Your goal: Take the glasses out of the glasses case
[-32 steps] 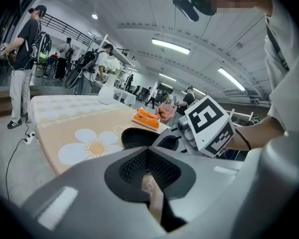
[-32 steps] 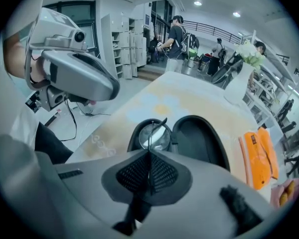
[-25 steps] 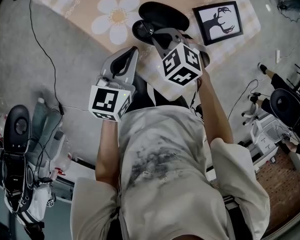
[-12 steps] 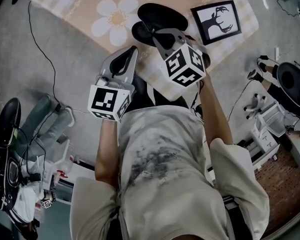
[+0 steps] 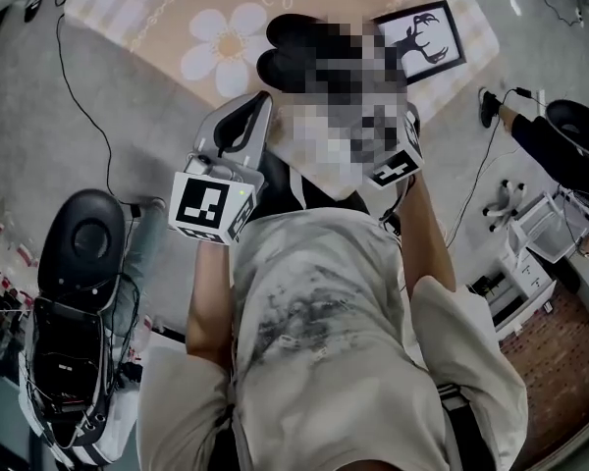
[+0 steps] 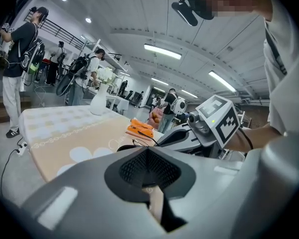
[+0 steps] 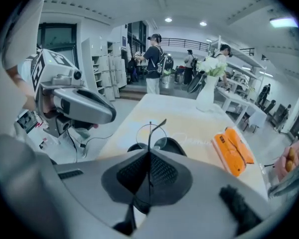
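Note:
My right gripper (image 7: 149, 157) is shut on a thin temple arm of the wire-rimmed glasses (image 7: 150, 133), which stand upright above the open black glasses case (image 7: 175, 146). In the head view a mosaic patch hides those jaws; only the case (image 5: 293, 35) and the marker cube (image 5: 398, 165) show. My left gripper (image 5: 262, 103) hangs shut and empty at the table's near edge, left of the case. From the left gripper view (image 6: 148, 154) the glasses' rim (image 6: 140, 142) shows just beyond the jaws, with the right gripper's body (image 6: 189, 133) beside it.
The table wears a tan cloth with a daisy print (image 5: 157, 8). An orange item (image 7: 232, 152), a white vase of flowers (image 7: 208, 91) and a framed deer picture (image 5: 424, 39) lie farther back. A black chair (image 5: 83, 238) and floor cables are at my left. People stand in the background.
The right gripper has lifted from the case toward the camera with the glasses in it. The left gripper has stayed put. The head view has shifted slightly.

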